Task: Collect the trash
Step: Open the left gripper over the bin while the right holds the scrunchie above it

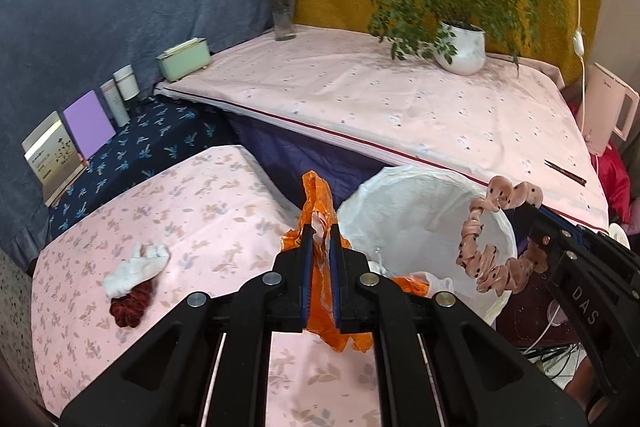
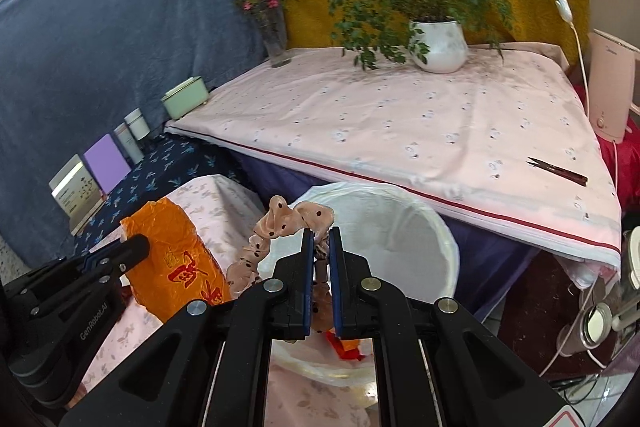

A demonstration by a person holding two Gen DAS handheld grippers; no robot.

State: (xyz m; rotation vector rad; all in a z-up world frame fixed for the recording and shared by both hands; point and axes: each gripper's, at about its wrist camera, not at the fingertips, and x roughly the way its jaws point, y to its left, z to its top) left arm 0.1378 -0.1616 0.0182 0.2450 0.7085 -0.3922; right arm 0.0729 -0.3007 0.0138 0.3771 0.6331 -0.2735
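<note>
Pink floral tabletop (image 1: 192, 195) fills lower left of frame, white-lined bin (image 1: 420, 211) at its right edge. Left gripper (image 1: 320, 239) jaws clamped on orange plastic bag (image 1: 320, 199), held beside bin rim. Right gripper (image 2: 320, 239) jaws pinched on pink dotted scrunchie (image 2: 280, 219) over bin opening. White tissue (image 1: 136, 267) touching a dark red scrunchie (image 1: 132, 303), probably, lower left on tabletop.

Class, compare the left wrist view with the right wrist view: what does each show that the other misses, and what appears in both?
Only the left wrist view shows the white crumpled tissue and dark red scrunchie on the floral cloth.
Only the right wrist view shows red characters printed on the orange plastic bag.
Both show the left gripper clamping that bag, the right gripper holding the pink dotted scrunchie, the white bin and the potted plant.
</note>
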